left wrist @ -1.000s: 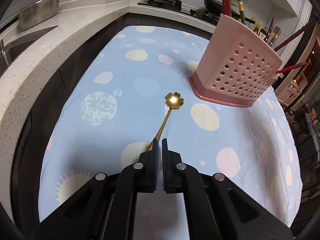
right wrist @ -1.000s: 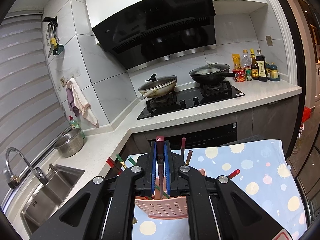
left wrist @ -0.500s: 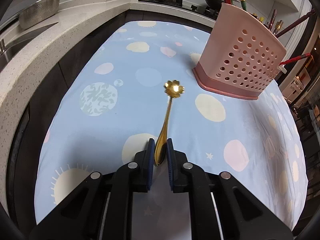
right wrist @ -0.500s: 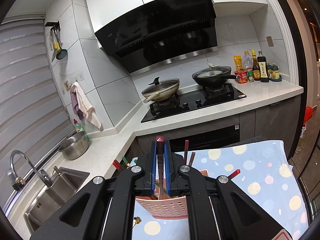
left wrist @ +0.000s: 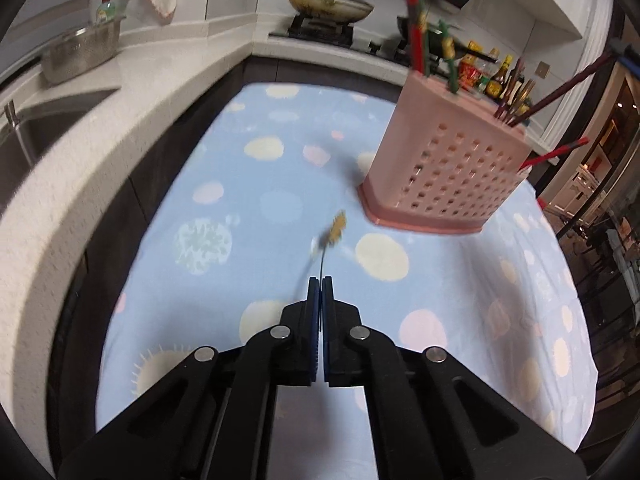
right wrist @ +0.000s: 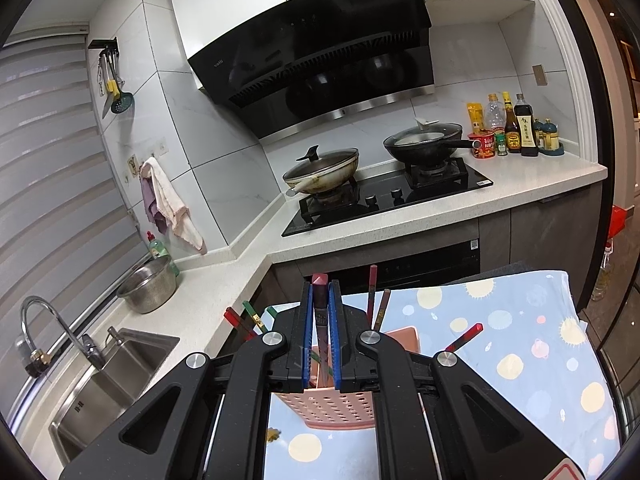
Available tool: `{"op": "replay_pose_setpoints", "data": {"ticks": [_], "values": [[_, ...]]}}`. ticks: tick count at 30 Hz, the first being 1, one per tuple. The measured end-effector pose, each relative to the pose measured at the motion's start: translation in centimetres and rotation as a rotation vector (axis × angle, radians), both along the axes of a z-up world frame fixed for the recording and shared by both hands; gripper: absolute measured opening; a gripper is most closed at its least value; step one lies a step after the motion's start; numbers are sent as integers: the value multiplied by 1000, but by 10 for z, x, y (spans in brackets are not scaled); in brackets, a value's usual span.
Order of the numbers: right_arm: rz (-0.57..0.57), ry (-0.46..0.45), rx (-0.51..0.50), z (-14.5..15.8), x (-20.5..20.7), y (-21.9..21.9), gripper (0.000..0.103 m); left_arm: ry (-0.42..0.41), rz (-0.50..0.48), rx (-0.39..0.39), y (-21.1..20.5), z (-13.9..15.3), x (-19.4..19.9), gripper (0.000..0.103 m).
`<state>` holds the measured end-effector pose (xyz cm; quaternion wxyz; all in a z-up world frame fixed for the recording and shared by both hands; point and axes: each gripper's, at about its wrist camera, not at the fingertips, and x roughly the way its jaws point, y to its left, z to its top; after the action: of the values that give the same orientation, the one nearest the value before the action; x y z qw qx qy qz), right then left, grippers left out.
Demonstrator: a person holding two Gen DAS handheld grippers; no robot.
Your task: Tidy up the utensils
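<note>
Two tools grip: left tool point(left wrist: 320, 280) a gold spoon point(left wrist: 335, 232), right tool point(right wrist: 320, 292) a red-tipped chopstick point(right wrist: 320, 308), above the dotted blue surface point(left wrist: 280, 184) beside white kitchen counters point(left wrist: 132, 92).

Steel bowl point(right wrist: 147, 285) beside sink point(right wrist: 116, 368); lidded pans point(right wrist: 321, 171) on stove point(right wrist: 390, 196).

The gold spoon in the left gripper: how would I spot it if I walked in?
Look at the blue spotted cloth, just in front of the pink perforated utensil holder. The gold spoon is pinched by its handle in the left gripper. Unlike the chopsticks, it ends in a flower-shaped bowl.
</note>
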<state>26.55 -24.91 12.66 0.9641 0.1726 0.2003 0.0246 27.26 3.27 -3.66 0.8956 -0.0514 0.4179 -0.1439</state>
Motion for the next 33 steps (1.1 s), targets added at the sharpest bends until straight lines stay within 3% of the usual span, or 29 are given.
{"op": "replay_pose_setpoints", "data": {"ticks": [11, 16, 21, 25, 33], "values": [[7, 24, -5, -6, 13, -4, 7, -110, -101, -5, -21, 99, 13, 1], [10, 23, -25, -4, 24, -2, 7, -174, -173, 28, -41, 151, 25, 1], [12, 27, -31, -6, 32, -3, 7, -234, -235, 98, -62, 182, 28, 1], [12, 33, -39, -8, 40, -2, 7, -217, -272, 148, -81, 181, 41, 1], [12, 62, -66, -16, 54, 0, 7, -122, -296, 214, -102, 140, 61, 1]]}}
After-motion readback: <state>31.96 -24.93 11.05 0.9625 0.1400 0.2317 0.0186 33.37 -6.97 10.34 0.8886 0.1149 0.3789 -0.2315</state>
